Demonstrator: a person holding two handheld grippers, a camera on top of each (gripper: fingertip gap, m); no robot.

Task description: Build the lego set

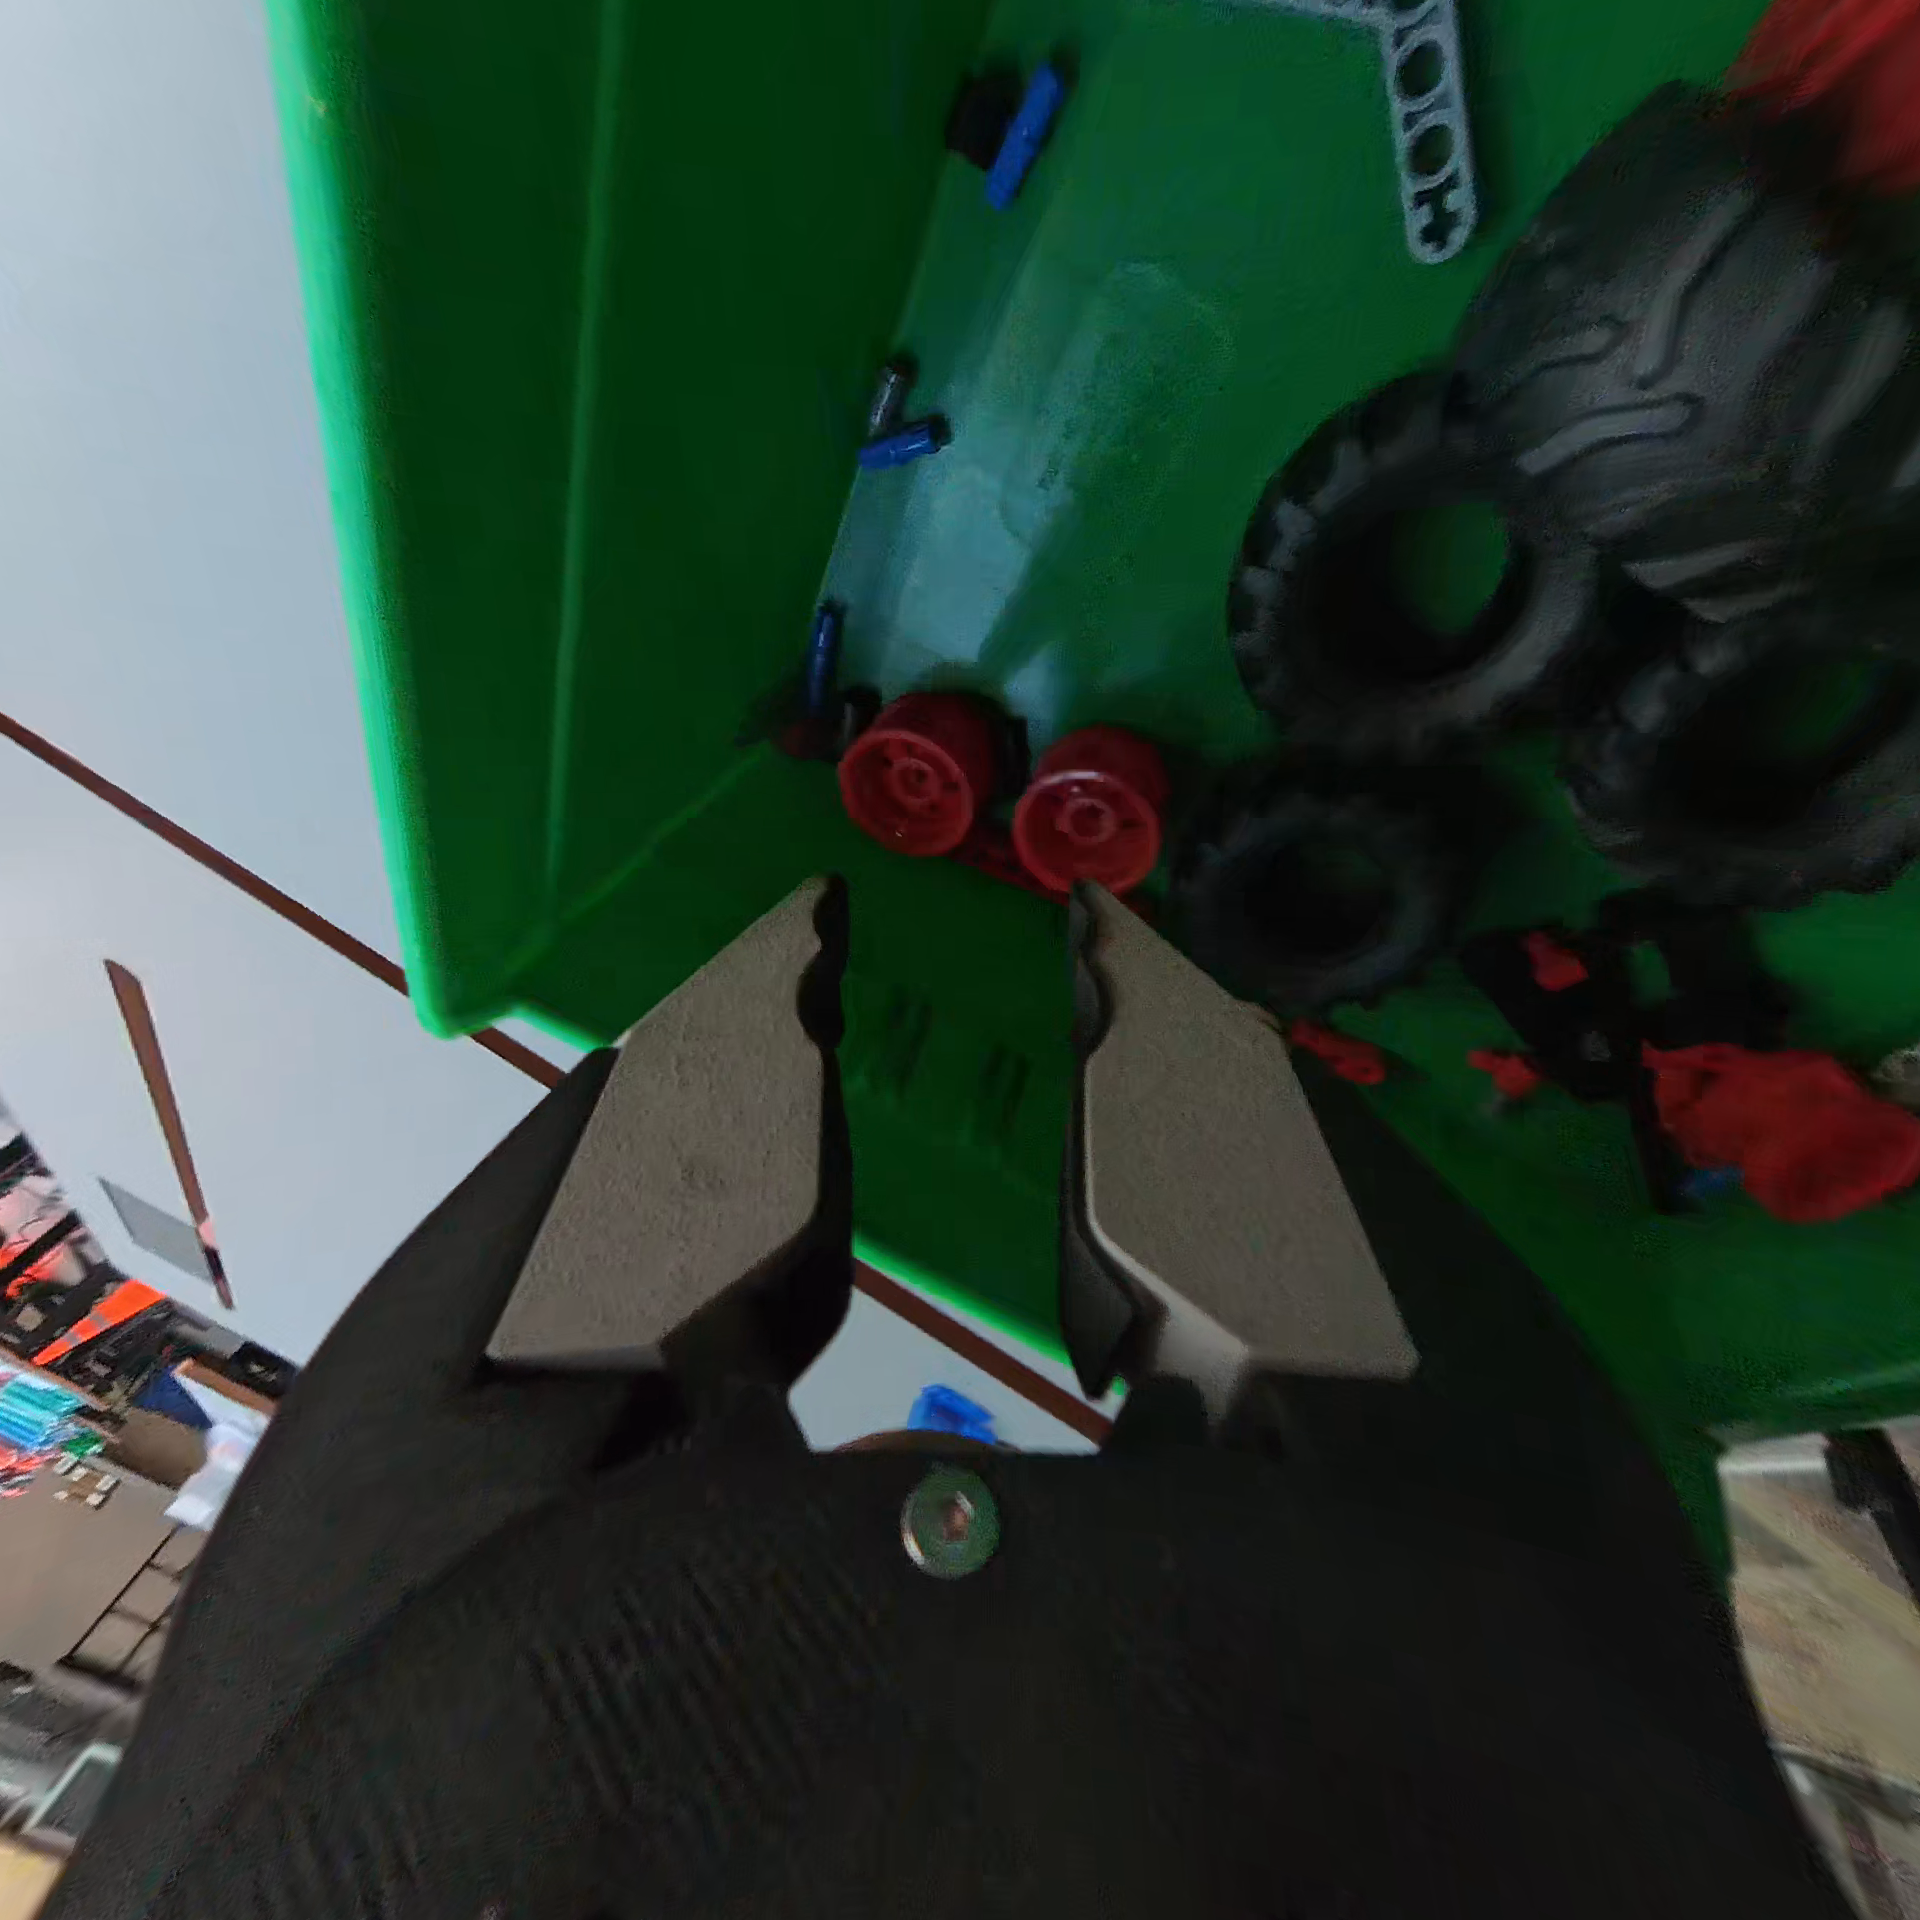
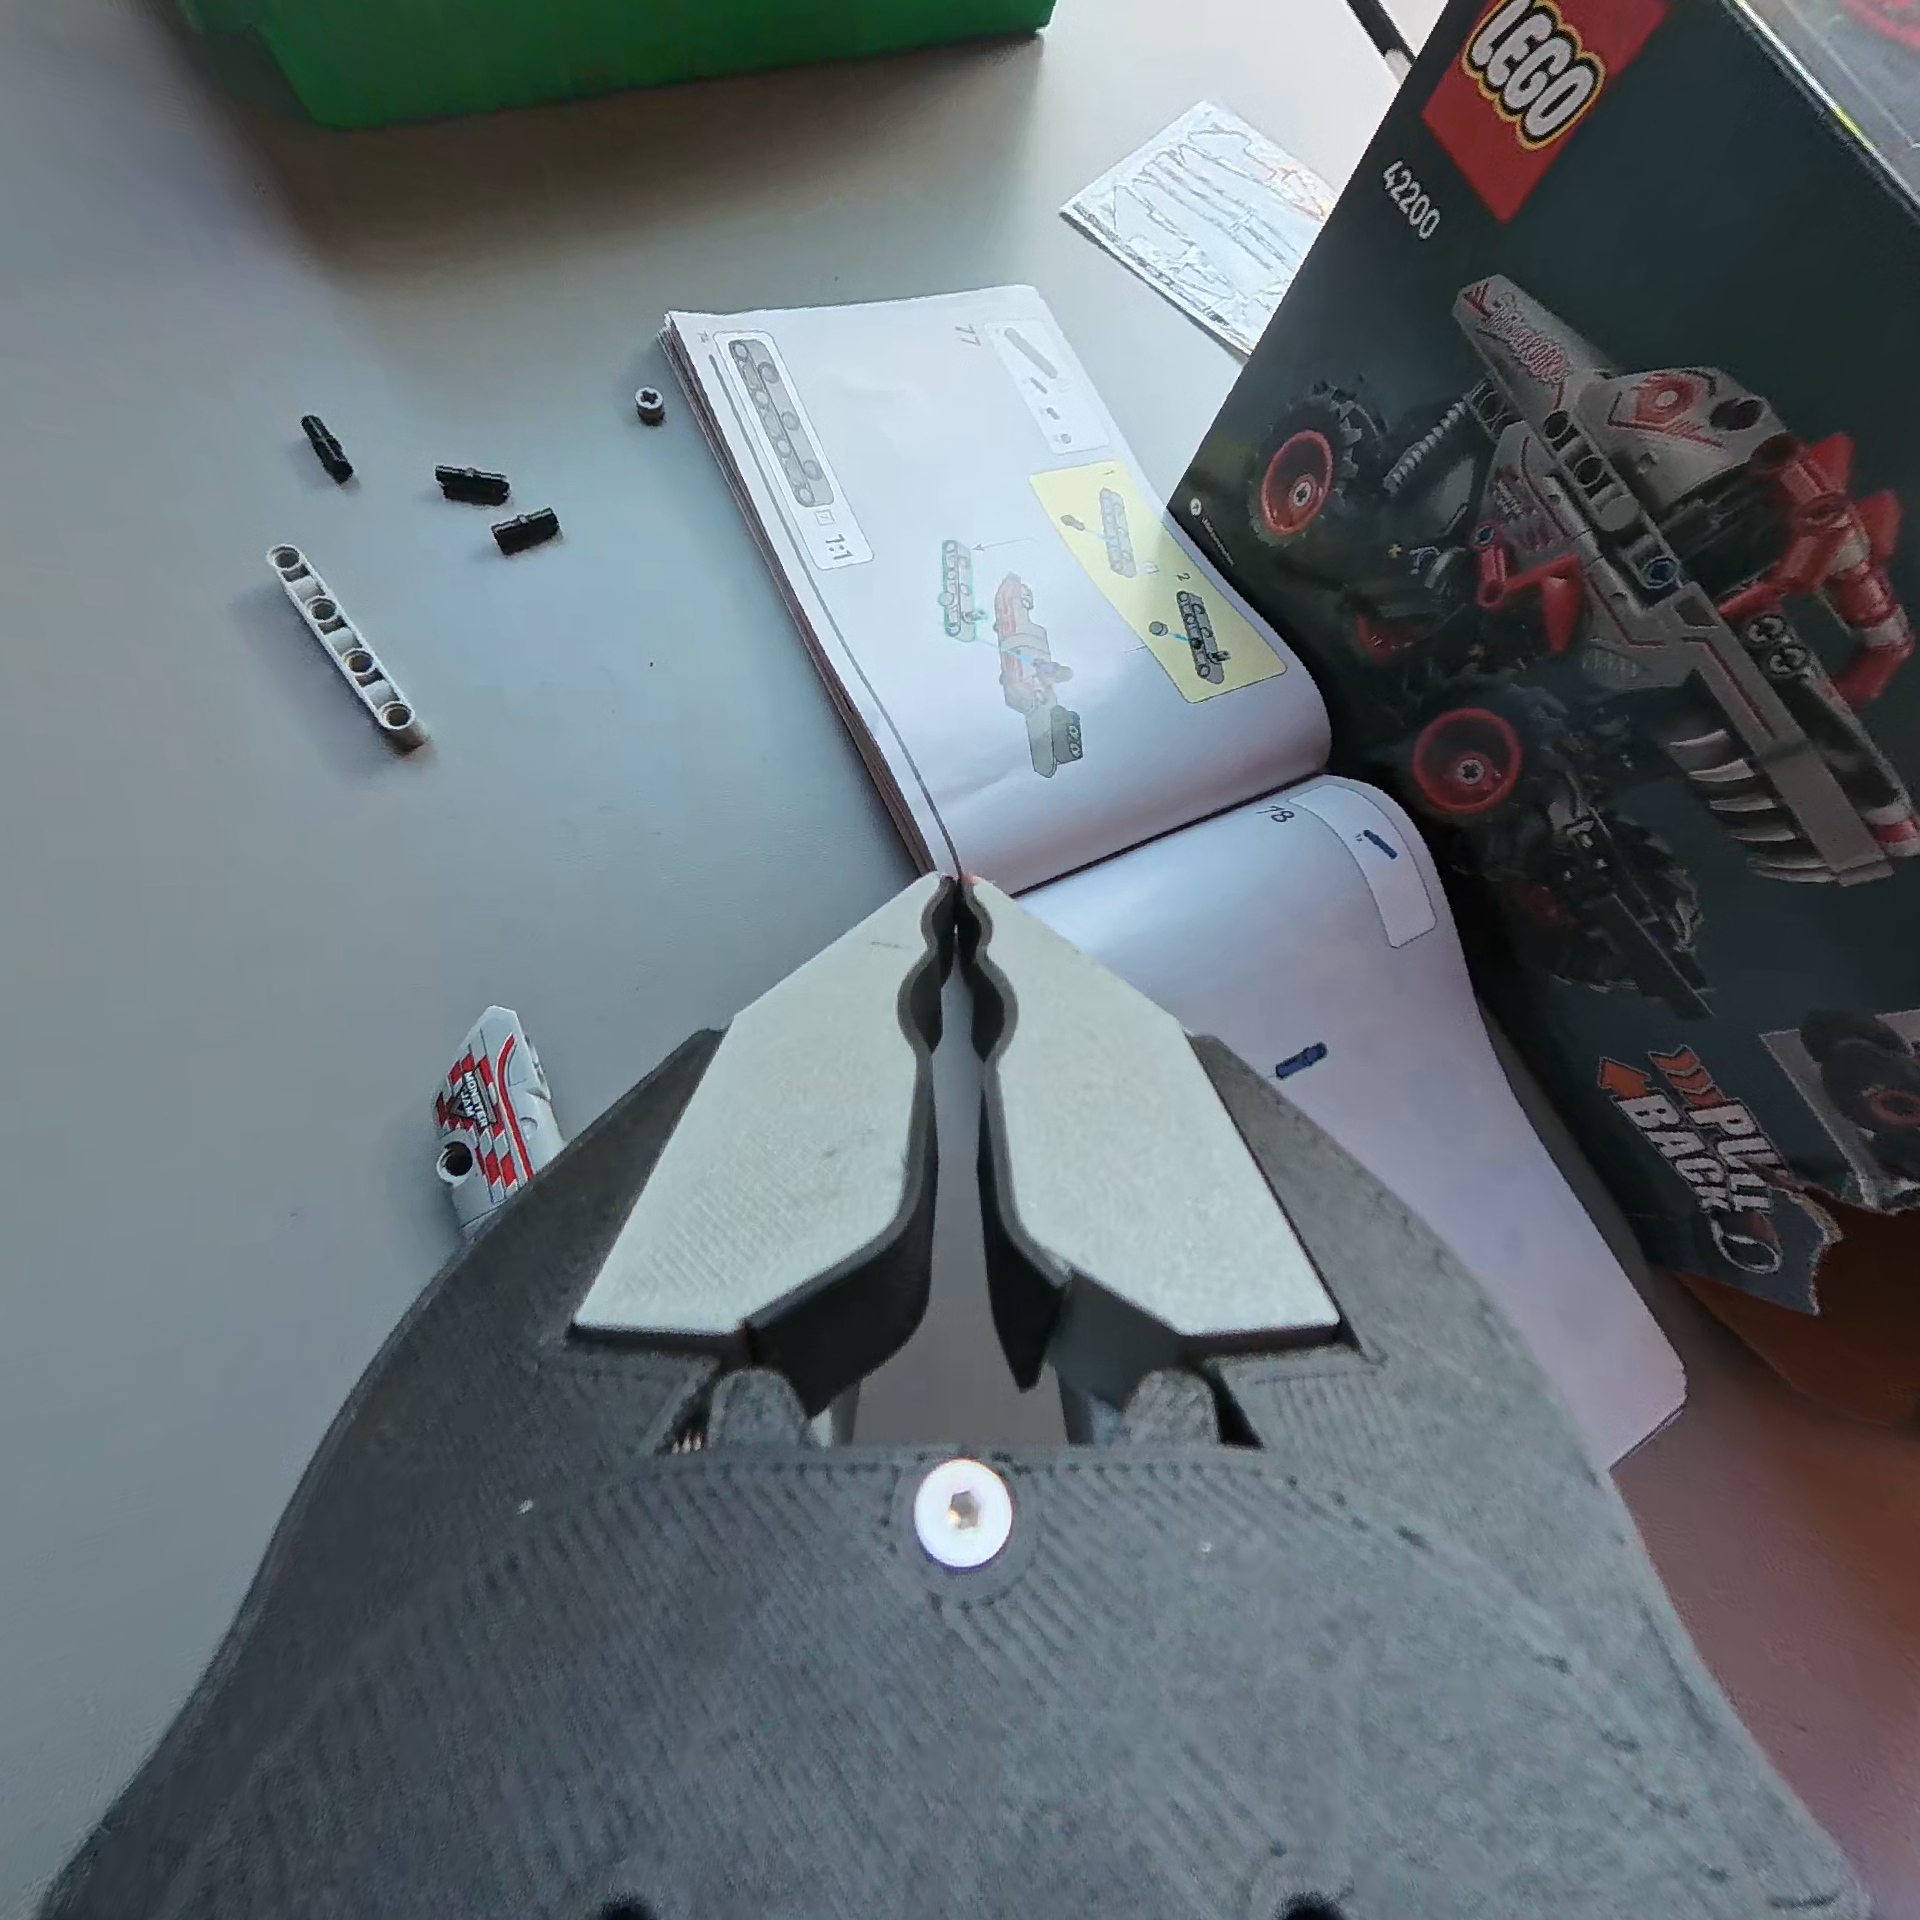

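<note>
Left gripper [image 1: 956,894]: jaws apart, nothing between them, poised over the near corner of the green bin [image 1: 582,499]. Just ahead of its tips, two red hubs [image 1: 1086,816] lie side by side on the bin floor. To their right, black tyres [image 1: 1413,592], one large, the others smaller, some overlapping. Blue pins [image 1: 1023,130] are scattered along the bin's left wall; a grey angled beam [image 1: 1429,135] lies at the far end. Red and black small parts [image 1: 1558,1029] sit at the right, blurred.

Right gripper [image 2: 961,883]: jaws together, nothing visibly held, tips over the spine of the open booklet [image 2: 987,623] on the grey desk [image 2: 520,935]. Set box [image 2: 1610,623] stands tilted to the right, overlapping the booklet's edge. A sticker sheet [image 2: 1195,218] lies beyond the booklet. On the desk left of the booklet: three black pins [image 2: 473,483], a small grey bush [image 2: 650,403], a light grey straight beam [image 2: 346,647]. A printed grey-and-red panel [image 2: 488,1112] lies just left of the gripper body, partly hidden by it. Bin edge shows at the top.
</note>
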